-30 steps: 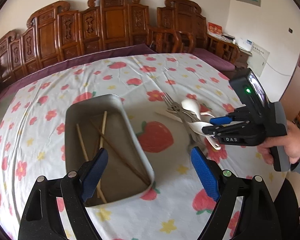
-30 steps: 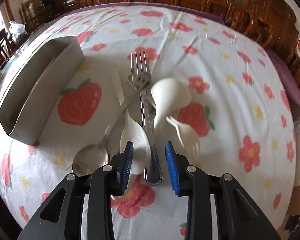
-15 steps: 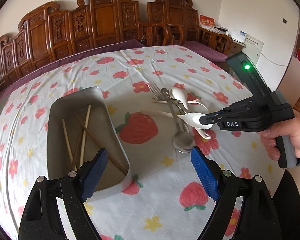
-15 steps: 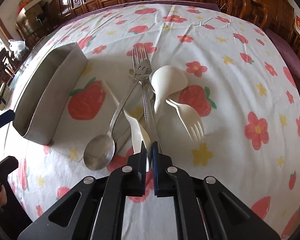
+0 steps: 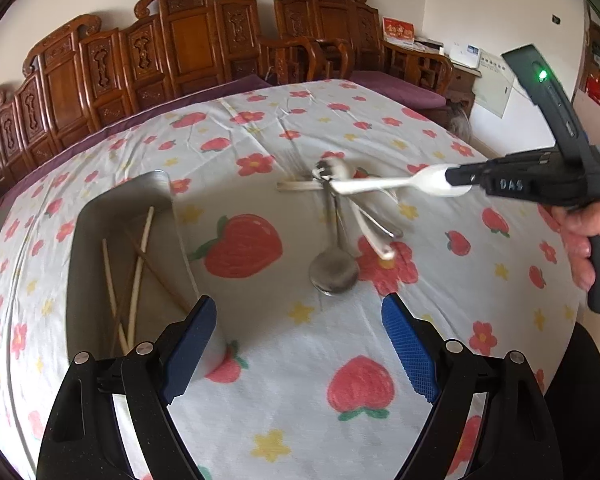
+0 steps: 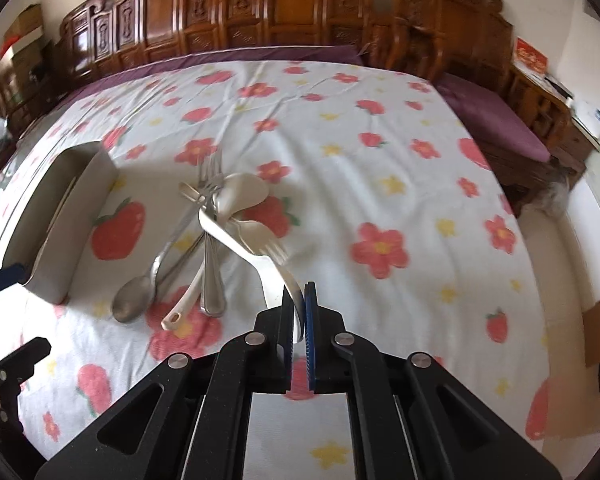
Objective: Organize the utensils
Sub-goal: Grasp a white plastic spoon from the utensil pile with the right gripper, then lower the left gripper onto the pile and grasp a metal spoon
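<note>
My right gripper (image 6: pixel 299 300) is shut on the bowl of a white plastic spoon (image 6: pixel 236 240) and holds it in the air above the utensil pile; it also shows in the left wrist view (image 5: pixel 452 179) with the spoon (image 5: pixel 388 185). The pile on the tablecloth holds a metal spoon (image 6: pixel 134 300), a metal fork (image 6: pixel 210 240), a white plastic fork (image 6: pixel 262 238) and another white spoon (image 6: pixel 240 194). A grey metal tray (image 5: pixel 96 240) with several chopsticks (image 5: pixel 136 280) lies to the left. My left gripper (image 5: pixel 298 344) is open and empty, near the tray's front corner.
The table carries a white cloth (image 5: pixel 300 400) with strawberries and flowers. Carved wooden chairs (image 5: pixel 188 48) line the far side. The table's right edge (image 6: pixel 556 280) drops to the floor, with cardboard (image 6: pixel 596 360) below.
My right gripper closed on the white spoon and lifted it up off the pile. My left gripper pulled back and rose a little, staying open.
</note>
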### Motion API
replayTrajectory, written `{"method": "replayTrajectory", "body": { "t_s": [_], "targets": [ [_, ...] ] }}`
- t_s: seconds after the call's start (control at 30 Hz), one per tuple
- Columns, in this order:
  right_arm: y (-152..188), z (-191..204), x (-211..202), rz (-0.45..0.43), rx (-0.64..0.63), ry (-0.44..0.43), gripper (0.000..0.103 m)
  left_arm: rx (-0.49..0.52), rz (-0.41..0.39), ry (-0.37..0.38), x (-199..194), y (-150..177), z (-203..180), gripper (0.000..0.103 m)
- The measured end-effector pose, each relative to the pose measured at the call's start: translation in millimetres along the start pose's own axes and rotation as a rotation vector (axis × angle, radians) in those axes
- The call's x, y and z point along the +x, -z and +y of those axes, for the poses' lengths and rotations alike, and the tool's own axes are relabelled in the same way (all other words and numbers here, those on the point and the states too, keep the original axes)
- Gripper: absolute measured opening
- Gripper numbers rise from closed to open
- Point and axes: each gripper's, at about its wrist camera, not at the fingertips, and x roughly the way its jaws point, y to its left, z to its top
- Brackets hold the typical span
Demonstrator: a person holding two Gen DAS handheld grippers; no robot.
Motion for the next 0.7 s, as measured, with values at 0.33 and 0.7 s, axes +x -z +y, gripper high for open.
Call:
{"method": "replayTrajectory", "body": {
  "t_s": [0.33, 0.7],
  "targets": [
    [26.2, -32.0, -33.1, -0.068, 0.075, -0.056, 0.005, -0.002, 0.037, -0.009, 19.4, -10.8, -16.6, 0.080],
    [50.4, -50.6, -35.6, -0.080, 0.101, -0.103, 0.005, 0.094, 0.124, -0.074, 60.0, -28.7, -50.0, 0.059]
  ]
}}
